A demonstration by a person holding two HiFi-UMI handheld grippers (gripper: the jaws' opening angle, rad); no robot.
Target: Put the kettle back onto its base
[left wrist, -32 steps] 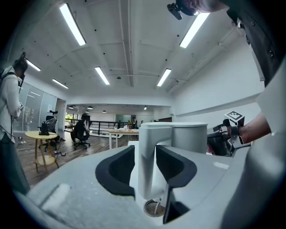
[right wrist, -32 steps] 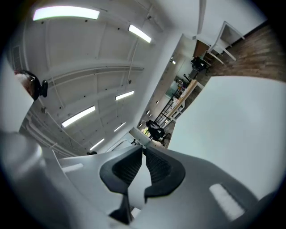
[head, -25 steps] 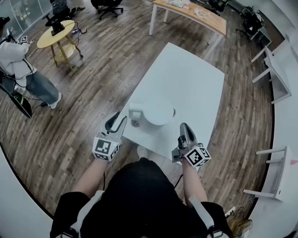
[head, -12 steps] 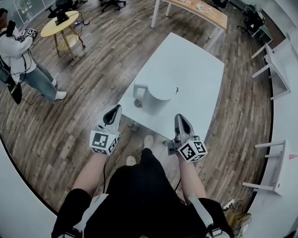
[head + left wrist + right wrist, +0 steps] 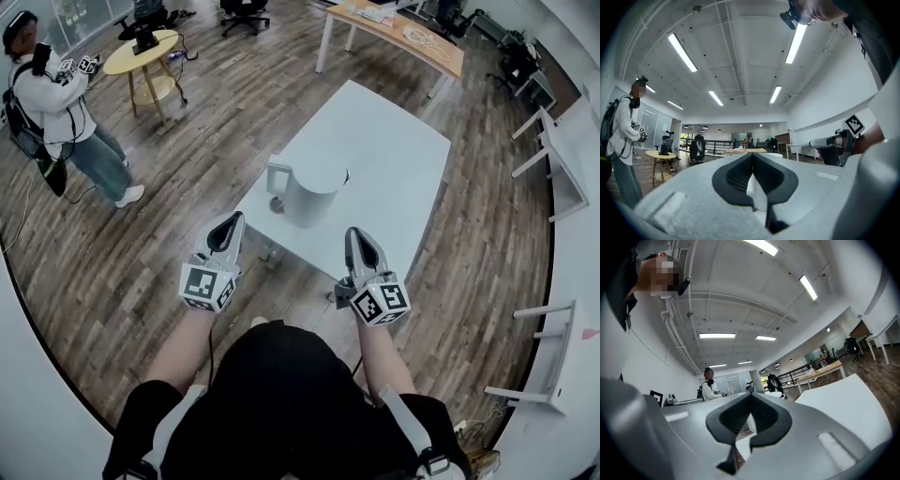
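So, one white kettle point(image 5: 314, 192), standing upright at the near edge of the one white table point(image 5: 384, 150) in the middle of the room, handle to the left. I honestly can't make out a base under it from the head view.

There are two grippers, one per hand, both held up on the near side of the table and well short of the kettle. The left gripper point(image 5: 232, 221) is off the table's near-left corner over the wood floor, and the right gripper point(image 5: 356, 236) is at the near edge, to the right of the kettle. Both have their jaws pressed together with nothing pinched between them, and each gripper's own view shows the black pads meeting in a tight line. Neither one touches the kettle.

Other stuff: one other person point(image 5: 52, 103) is standing far left. One round yellow table point(image 5: 141, 52) is just beyond them, and one long wooden desk point(image 5: 394, 23) is at the far end.
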